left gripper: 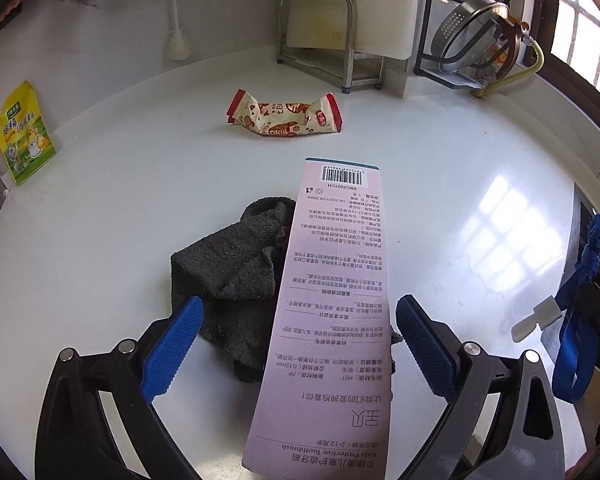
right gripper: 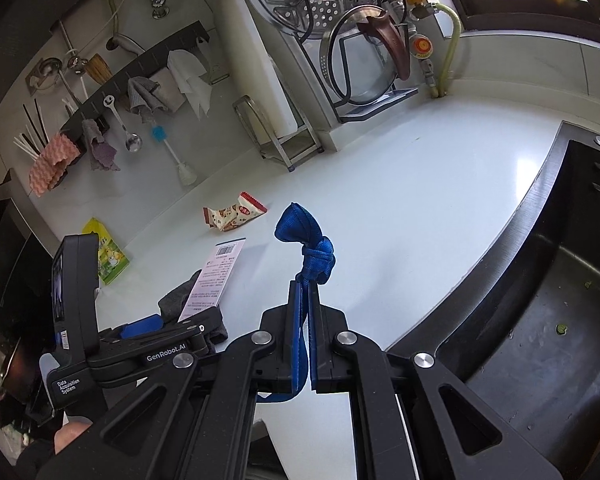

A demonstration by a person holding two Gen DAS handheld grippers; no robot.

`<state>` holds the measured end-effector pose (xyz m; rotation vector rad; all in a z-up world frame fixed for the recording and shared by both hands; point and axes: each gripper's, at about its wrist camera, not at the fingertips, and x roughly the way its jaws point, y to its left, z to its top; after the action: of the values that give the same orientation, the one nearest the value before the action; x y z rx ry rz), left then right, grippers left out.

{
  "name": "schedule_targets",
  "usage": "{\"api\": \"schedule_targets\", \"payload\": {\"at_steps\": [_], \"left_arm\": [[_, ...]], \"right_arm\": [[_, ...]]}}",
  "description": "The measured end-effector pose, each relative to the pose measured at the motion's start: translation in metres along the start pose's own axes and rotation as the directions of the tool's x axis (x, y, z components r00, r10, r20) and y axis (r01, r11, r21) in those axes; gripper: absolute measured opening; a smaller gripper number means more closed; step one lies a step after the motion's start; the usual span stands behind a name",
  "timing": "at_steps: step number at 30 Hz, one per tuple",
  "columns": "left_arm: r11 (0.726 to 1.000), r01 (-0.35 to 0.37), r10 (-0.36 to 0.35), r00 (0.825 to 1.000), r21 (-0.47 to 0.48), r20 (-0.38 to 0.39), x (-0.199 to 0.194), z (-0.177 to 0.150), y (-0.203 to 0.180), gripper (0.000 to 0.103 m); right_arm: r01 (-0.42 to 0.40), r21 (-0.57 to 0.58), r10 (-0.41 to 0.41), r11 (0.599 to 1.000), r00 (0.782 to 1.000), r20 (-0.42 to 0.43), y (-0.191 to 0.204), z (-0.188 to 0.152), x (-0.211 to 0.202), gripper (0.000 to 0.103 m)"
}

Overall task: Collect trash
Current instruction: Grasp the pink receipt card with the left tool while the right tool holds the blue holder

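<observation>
A pink toothbrush box (left gripper: 332, 308) lies on a dark grey cloth (left gripper: 228, 276) on the white counter (left gripper: 440, 184). My left gripper (left gripper: 300, 340) is open, its blue pads either side of the box and not touching it. A red and cream snack wrapper (left gripper: 284, 116) lies farther back. My right gripper (right gripper: 304, 296) is shut on a knotted blue strap (right gripper: 306, 240) above the counter. The right wrist view also shows the box (right gripper: 220, 272), the cloth (right gripper: 176, 300), the wrapper (right gripper: 234, 216) and the left gripper's body (right gripper: 156, 344).
A yellow-green pouch (left gripper: 22, 136) leans at the left wall. A steel rack (left gripper: 320, 40) and a pan-lid stand (left gripper: 472, 40) are at the back. A dark sink (right gripper: 540, 320) lies to the right. Utensils and cloths hang on the wall rail (right gripper: 132, 80).
</observation>
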<state>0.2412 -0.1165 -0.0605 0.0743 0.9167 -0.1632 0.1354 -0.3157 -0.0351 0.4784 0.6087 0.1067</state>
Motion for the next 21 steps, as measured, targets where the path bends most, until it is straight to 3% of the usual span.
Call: {"api": "schedule_targets", "payload": {"at_steps": [14, 21], "left_arm": [[0.999, -0.01, 0.01, 1.0, 0.045, 0.004, -0.001, 0.002, -0.009, 0.067], [0.999, 0.017, -0.018, 1.0, 0.029, 0.018, -0.011, 0.0, -0.002, 0.058]], "right_arm": [[-0.014, 0.038, 0.013, 0.999, 1.0, 0.021, -0.008, 0.001, -0.007, 0.004], [-0.015, 0.043, 0.014, 0.999, 1.0, 0.018, -0.009, 0.001, -0.006, 0.004]]}}
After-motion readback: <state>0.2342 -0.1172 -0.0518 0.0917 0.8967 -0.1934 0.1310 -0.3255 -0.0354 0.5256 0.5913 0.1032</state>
